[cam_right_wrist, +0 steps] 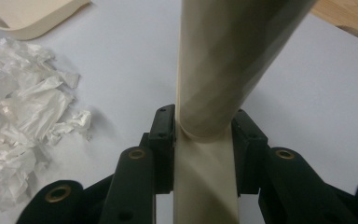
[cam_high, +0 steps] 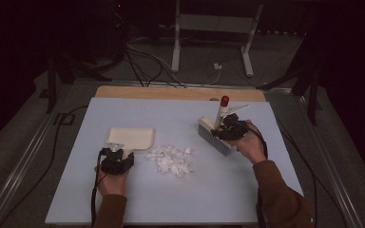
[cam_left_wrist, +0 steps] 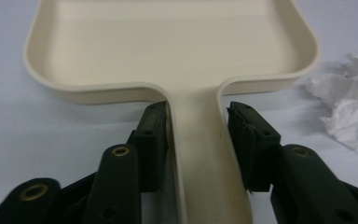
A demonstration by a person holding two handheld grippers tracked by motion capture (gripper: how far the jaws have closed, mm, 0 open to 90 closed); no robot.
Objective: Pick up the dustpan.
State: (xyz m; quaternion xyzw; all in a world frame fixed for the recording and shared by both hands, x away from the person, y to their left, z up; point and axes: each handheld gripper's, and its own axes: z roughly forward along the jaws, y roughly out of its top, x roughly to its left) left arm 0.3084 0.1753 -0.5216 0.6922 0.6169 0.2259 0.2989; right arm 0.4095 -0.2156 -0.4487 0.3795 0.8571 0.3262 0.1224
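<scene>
Left gripper [cam_high: 118,153] sits at the near end of the cream dustpan [cam_high: 129,137], jaws straddling the dustpan handle [cam_left_wrist: 205,154]. In the left gripper view one pad is flat against the handle's side, the other has a thin gap to it, so it reads as narrow around the handle but not clamped yet. Pan lies flat on the pale blue table [cam_high: 123,199], open mouth facing away from the hand, so I'd guess it gets turned toward the scraps once gripped. Just right of the pan, nearly touching its corner: the pile of torn white paper scraps [cam_high: 171,159], mid-table, loose, between both tools. Further right, the hand brush [cam_high: 214,137] has its bristle block on the table, angled toward the pile, red-capped handle sticking up and away. Right gripper [cam_high: 229,128] is closed firmly on the brush handle [cam_right_wrist: 205,177], both pads pressed to its sides in the right gripper view. Brush on the far side of the scraps from the pan makes sense: sweep stroke goes leftward into the pan. Risk I'd flag: pan skating if it isn't fully pinched before the sweep.
</scene>
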